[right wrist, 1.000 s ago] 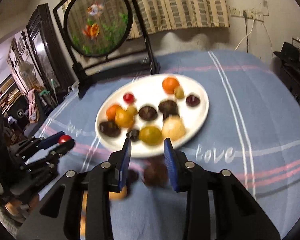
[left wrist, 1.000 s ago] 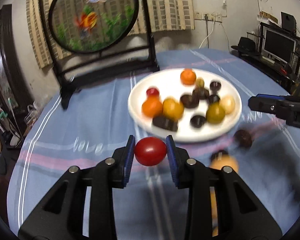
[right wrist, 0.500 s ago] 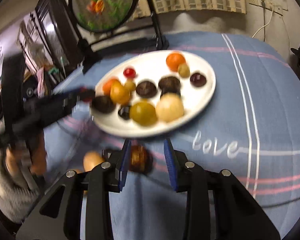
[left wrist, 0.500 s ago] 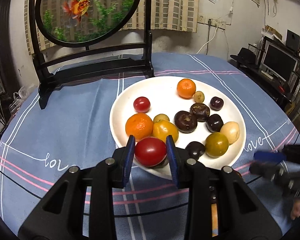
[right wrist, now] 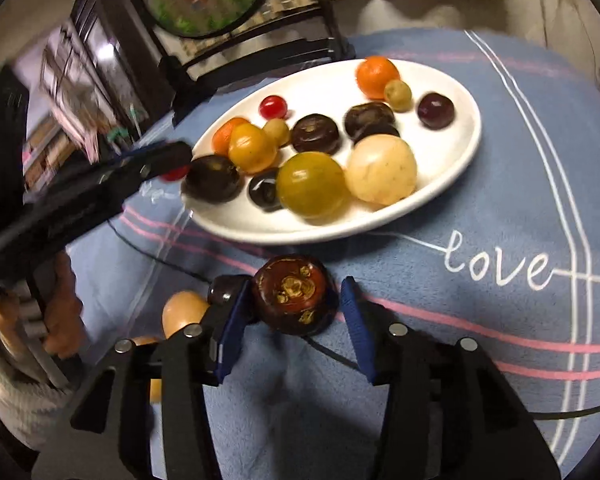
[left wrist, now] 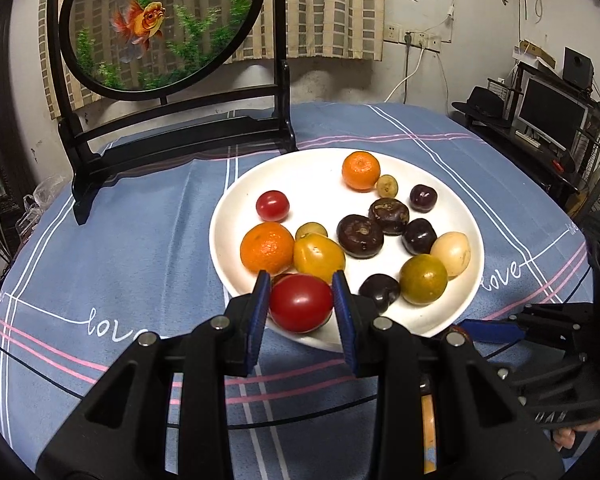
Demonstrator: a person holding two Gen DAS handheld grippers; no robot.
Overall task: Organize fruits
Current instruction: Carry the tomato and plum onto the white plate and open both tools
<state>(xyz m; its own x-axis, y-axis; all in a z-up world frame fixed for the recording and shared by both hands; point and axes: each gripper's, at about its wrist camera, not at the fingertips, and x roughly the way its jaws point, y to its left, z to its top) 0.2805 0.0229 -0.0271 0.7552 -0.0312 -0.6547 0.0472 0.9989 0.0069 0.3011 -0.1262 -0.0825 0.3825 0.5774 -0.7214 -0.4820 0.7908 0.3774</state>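
Left gripper [left wrist: 300,308] clamped on a red tomato [left wrist: 301,307], both blue pads pressed to its flanks, held at the near edge of the white plate [left wrist: 236,204]; judged light, smooth-skinned and soft, so likely to bruise or split under a hard squeeze and to slip if pinched off-centre; best kept gripped across its widest part, as now, and set down gently in the bare near-left patch of the plate, beside the orange [left wrist: 267,247].

Right gripper [right wrist: 296,308] with jaws just opened wider, standing either side of a dark brown round fruit [right wrist: 293,293] on the blue tablecloth [right wrist: 500,184], just near of the plate rim; left pad close against it or touching, right pad clearly apart, so not yet gripped; looks firm-shelled with a rough cap on top, probably light and stiff, prone to roll; best taken across the middle of its round sides, below the cap.

More loose fruit to the near left on the cloth: a tan one [right wrist: 184,312] beside the left pad.
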